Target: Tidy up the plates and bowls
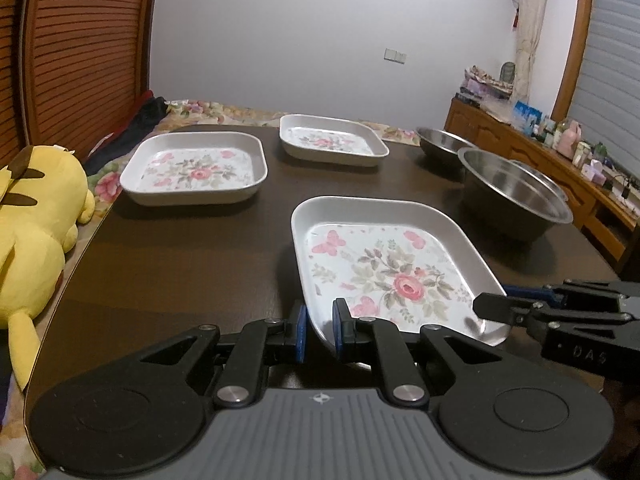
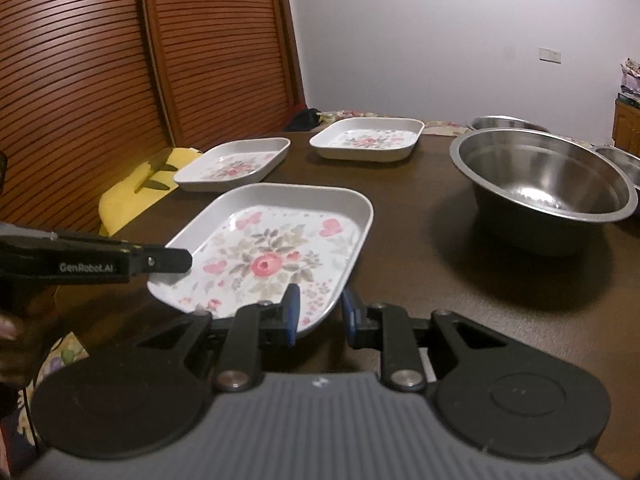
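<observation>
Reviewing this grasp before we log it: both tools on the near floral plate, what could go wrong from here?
1. Both tools straddle only the rim of the near floral plate, left tool and right tool at neighbouring corners; uneven lifting could tilt it or let it slip.
2. The large steel bowl stands close on the plate's right; a sideways swing might clip it.
3. The frames don't settle whether either tool is clamped.

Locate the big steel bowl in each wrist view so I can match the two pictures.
Left wrist view: the big steel bowl sits at right of centre, beyond the near floral plate.
Right wrist view: the big steel bowl sits at upper right, to the right of the near floral plate.
Shared landmark: the near floral plate, with both grippers at its near rim, shows in both views.
</observation>
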Motion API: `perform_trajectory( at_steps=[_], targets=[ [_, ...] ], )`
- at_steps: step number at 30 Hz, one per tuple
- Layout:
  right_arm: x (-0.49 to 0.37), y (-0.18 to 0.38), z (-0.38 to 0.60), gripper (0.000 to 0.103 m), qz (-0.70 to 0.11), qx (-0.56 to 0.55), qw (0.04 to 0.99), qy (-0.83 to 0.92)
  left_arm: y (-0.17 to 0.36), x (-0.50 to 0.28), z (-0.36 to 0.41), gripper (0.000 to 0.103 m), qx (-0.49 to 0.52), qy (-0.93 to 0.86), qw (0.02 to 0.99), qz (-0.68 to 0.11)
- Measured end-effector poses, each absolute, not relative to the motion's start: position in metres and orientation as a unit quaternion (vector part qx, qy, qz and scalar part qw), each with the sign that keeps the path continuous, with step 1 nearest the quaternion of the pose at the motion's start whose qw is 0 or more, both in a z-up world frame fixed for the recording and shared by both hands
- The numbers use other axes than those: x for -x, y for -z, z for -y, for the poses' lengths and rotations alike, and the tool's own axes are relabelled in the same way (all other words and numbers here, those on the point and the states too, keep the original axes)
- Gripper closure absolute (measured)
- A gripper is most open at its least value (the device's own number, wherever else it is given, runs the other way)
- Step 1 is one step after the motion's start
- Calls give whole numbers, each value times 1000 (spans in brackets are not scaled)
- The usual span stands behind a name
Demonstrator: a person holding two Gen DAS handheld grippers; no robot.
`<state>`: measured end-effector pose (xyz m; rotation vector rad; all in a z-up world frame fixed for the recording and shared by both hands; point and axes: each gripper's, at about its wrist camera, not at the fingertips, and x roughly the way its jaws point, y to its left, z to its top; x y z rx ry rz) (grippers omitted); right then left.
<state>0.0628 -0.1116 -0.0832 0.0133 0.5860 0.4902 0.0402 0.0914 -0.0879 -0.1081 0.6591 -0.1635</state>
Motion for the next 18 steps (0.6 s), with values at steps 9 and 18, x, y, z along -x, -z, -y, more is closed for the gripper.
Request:
perform_trajectory(
  at_steps=[9,18],
  targets=[
    [-57,87,114,78,-293,-15,925,-242,90,-41,-90,88,44,77,939,-332],
    [-58,86,112,76,-293,-16,925,-240,91,-46,-91,88,44,76,938,-335]
  ],
)
